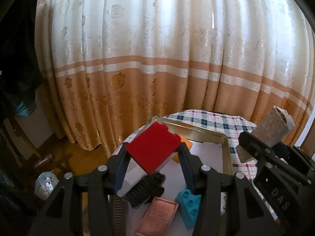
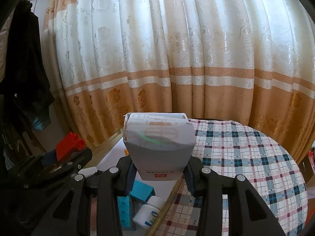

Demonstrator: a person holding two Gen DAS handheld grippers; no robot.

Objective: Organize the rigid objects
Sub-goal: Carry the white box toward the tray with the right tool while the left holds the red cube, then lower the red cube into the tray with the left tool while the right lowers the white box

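My left gripper (image 1: 152,158) is shut on a red building block (image 1: 152,149) and holds it tilted above a gold-rimmed metal tray (image 1: 226,147). My right gripper (image 2: 159,169) is shut on a grey and white carton (image 2: 159,143) held upright above the tray's right rim; the carton also shows in the left wrist view (image 1: 263,133). In the tray lie a blue block (image 1: 189,200), a black brush (image 1: 143,188), a pink flat case (image 1: 157,216) and an orange piece (image 1: 187,144). A white bottle (image 2: 149,210) lies beside blue blocks (image 2: 141,191).
The tray sits on a round table with a plaid cloth (image 2: 246,157). A cream and orange curtain (image 1: 157,59) hangs close behind. Dark clothing (image 2: 25,68) hangs at the left. A crumpled bag (image 1: 46,182) lies on the wooden floor at the left.
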